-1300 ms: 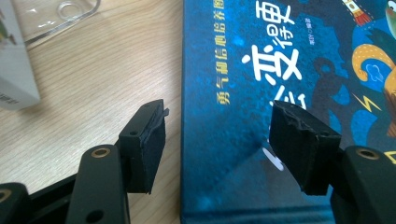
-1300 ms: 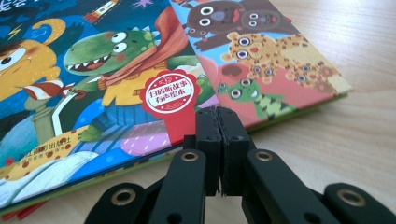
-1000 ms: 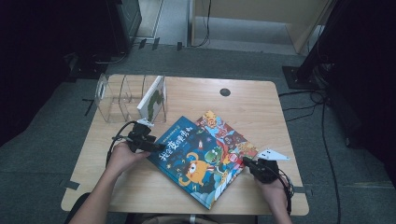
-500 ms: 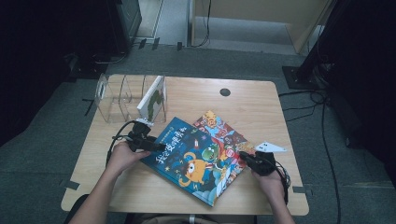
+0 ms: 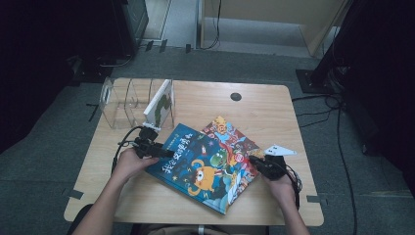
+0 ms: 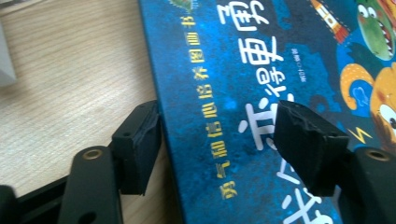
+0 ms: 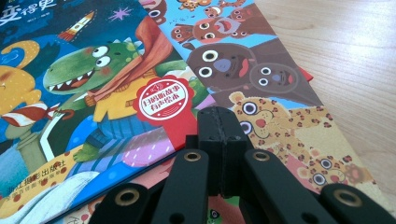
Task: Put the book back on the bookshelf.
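A blue picture book [image 5: 198, 166] lies slanted on the table, partly covering a second, brightly coloured book [image 5: 230, 133]. My left gripper [image 5: 166, 153] is at the blue book's left edge. In the left gripper view the blue book [image 6: 243, 70] has its edge between the jaws: one pad [image 6: 140, 140] stands beside the edge, the other hovers over the cover. The jaws of the left gripper [image 6: 219, 121] have just been opening. My right gripper [image 5: 254, 160] is shut, and the right gripper [image 7: 223, 116] has its tip down where the blue book [image 7: 84, 93] meets the lower book [image 7: 261, 79].
A clear acrylic rack [image 5: 122, 100] stands at the table's back left with a white-backed book [image 5: 160, 104] upright in its right slot. A black grommet hole [image 5: 236, 96] sits near the far edge. Bare wood [image 5: 269, 117] lies to the right of the books.
My right gripper has slid a little to the left, onto the right side of the books. The left hand has kept its place at the blue book's edge.
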`<action>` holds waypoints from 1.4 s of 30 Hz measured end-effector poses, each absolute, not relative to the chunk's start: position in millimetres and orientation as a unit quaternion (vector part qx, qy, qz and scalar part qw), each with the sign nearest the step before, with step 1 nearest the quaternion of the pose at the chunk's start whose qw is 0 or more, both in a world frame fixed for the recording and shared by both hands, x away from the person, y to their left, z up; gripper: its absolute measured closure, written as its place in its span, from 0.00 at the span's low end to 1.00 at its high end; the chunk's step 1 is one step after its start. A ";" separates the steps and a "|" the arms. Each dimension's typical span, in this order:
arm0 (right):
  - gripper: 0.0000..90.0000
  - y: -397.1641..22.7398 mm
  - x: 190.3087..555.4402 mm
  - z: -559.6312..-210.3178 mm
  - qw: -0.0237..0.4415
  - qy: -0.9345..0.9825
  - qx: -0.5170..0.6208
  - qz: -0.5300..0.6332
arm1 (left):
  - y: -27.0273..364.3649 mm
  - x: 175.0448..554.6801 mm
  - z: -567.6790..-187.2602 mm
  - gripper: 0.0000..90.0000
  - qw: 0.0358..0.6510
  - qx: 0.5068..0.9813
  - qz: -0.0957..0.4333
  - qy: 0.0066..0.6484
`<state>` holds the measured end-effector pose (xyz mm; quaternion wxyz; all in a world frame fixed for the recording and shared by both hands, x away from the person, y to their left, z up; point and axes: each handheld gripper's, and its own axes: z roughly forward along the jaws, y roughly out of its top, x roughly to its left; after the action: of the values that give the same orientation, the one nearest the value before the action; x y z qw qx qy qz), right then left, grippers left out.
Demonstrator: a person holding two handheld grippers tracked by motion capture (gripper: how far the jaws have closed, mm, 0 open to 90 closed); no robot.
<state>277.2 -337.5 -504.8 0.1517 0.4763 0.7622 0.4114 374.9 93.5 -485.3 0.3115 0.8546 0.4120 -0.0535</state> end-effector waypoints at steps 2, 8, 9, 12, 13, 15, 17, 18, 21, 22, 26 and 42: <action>1.00 -336.0 277.8 -505.0 0.152 0.762 0.476 0.412 | 94.5 373.1 -484.8 0.35 0.309 0.855 -0.053 0.414; 1.00 -333.3 282.3 -505.3 0.153 0.765 0.470 0.413 | 99.0 368.4 -484.8 0.35 0.304 0.854 -0.062 0.418; 1.00 -332.6 282.1 -505.0 0.154 0.765 0.471 0.412 | 99.5 368.1 -485.5 0.35 0.306 0.852 -0.065 0.420; 1.00 -332.2 281.8 -504.6 0.154 0.764 0.474 0.410 | 99.8 366.1 -485.8 0.35 0.306 0.850 -0.065 0.425; 1.00 -332.2 281.5 -504.7 0.153 0.764 0.474 0.410 | 99.6 365.3 -485.6 0.35 0.306 0.850 -0.064 0.424; 0.99 -332.1 280.5 -504.4 0.152 0.767 0.470 0.410 | 99.0 363.4 -484.9 0.34 0.301 0.852 -0.064 0.423; 0.99 -331.1 278.3 -504.2 0.151 0.768 0.469 0.409 | 98.3 360.9 -484.2 0.34 0.297 0.853 -0.065 0.423; 0.99 -330.7 277.2 -504.0 0.152 0.769 0.467 0.408 | 97.9 359.5 -484.0 0.34 0.296 0.854 -0.066 0.423; 1.00 -328.1 273.6 -503.0 0.152 0.774 0.465 0.403 | 98.2 357.1 -484.5 0.34 0.298 0.851 -0.064 0.428; 1.00 -327.5 272.6 -502.6 0.150 0.774 0.465 0.402 | 98.4 356.5 -484.8 0.34 0.301 0.848 -0.065 0.431; 1.00 -325.9 269.3 -502.0 0.143 0.775 0.466 0.401 | 101.2 356.0 -487.8 0.34 0.305 0.843 -0.082 0.436; 1.00 -325.9 272.0 -503.1 0.137 0.772 0.468 0.408 | 98.3 354.1 -463.0 0.42 0.307 0.824 -0.079 0.470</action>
<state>272.0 -325.9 -503.1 0.1372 0.4680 0.7718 0.4080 354.1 98.3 -463.0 0.3066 0.8237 0.4704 -0.0788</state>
